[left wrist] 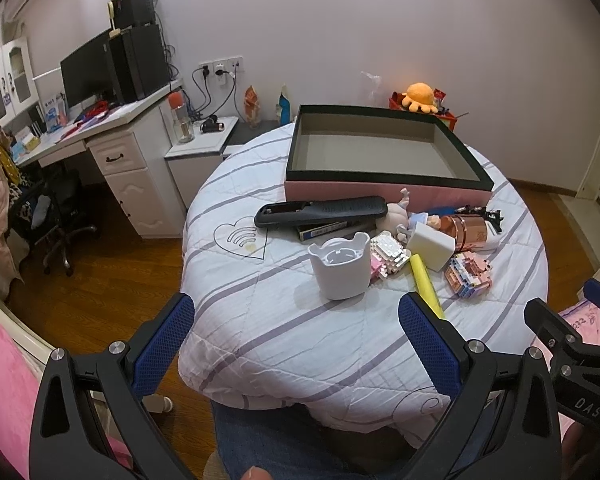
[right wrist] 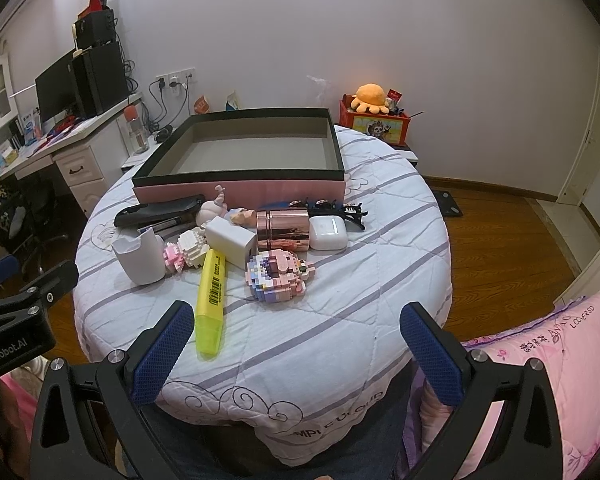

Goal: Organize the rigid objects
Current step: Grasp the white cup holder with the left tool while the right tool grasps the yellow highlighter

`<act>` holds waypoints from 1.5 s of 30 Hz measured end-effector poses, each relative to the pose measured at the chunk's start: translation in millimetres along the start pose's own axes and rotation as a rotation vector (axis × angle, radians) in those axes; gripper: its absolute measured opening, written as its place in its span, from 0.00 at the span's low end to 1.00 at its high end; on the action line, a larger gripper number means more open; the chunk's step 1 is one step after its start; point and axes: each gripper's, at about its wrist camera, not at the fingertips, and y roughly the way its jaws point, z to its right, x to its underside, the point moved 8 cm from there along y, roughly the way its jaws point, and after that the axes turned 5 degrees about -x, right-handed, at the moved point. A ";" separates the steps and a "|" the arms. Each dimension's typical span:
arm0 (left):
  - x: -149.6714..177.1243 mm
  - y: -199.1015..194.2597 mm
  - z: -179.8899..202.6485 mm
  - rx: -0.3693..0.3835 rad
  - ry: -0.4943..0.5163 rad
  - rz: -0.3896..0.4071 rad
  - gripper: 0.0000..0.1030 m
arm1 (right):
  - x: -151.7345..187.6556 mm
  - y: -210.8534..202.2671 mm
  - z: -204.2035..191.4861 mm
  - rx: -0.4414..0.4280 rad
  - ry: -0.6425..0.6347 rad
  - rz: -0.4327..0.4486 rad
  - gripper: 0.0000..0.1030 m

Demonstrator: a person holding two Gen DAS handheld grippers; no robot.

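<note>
A pink box with a black rim sits open and empty at the back of the round table. In front of it lie a black remote, a white cup, a yellow highlighter, a white charger block, two pink brick models, a rose-gold canister and a white earbud case. My left gripper and right gripper hang open over the table's near edge, holding nothing.
The table wears a white quilt with grey stripes. A white desk with a monitor stands left, beside an office chair. A red toy box with an orange plush is behind. Pink bedding lies at right.
</note>
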 end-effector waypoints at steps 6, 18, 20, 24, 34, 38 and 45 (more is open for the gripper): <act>15.9 23.7 -5.2 0.000 0.000 -0.040 1.00 | 11.7 17.6 6.0 0.001 -0.007 -0.038 1.00; 29.5 66.2 -1.2 -0.002 0.029 -0.105 1.00 | 37.3 72.7 -26.7 -0.122 -0.052 -0.141 0.98; 29.0 71.2 -5.1 -0.007 0.022 -0.107 1.00 | 37.8 80.1 -35.9 -0.132 -0.066 -0.146 0.95; 27.9 80.3 -14.4 -0.017 -0.002 -0.116 1.00 | 41.3 96.7 -48.5 -0.151 -0.070 -0.170 0.79; 26.8 93.5 -13.1 -0.005 -0.007 -0.128 1.00 | 31.3 106.8 -60.7 -0.130 -0.132 -0.124 0.26; 25.8 94.9 -8.3 0.005 -0.002 -0.127 1.00 | 30.9 106.0 -61.0 -0.166 -0.119 -0.111 0.20; 24.7 101.7 -1.2 0.018 -0.009 -0.142 1.00 | 32.3 91.2 -52.6 -0.237 -0.088 -0.096 0.20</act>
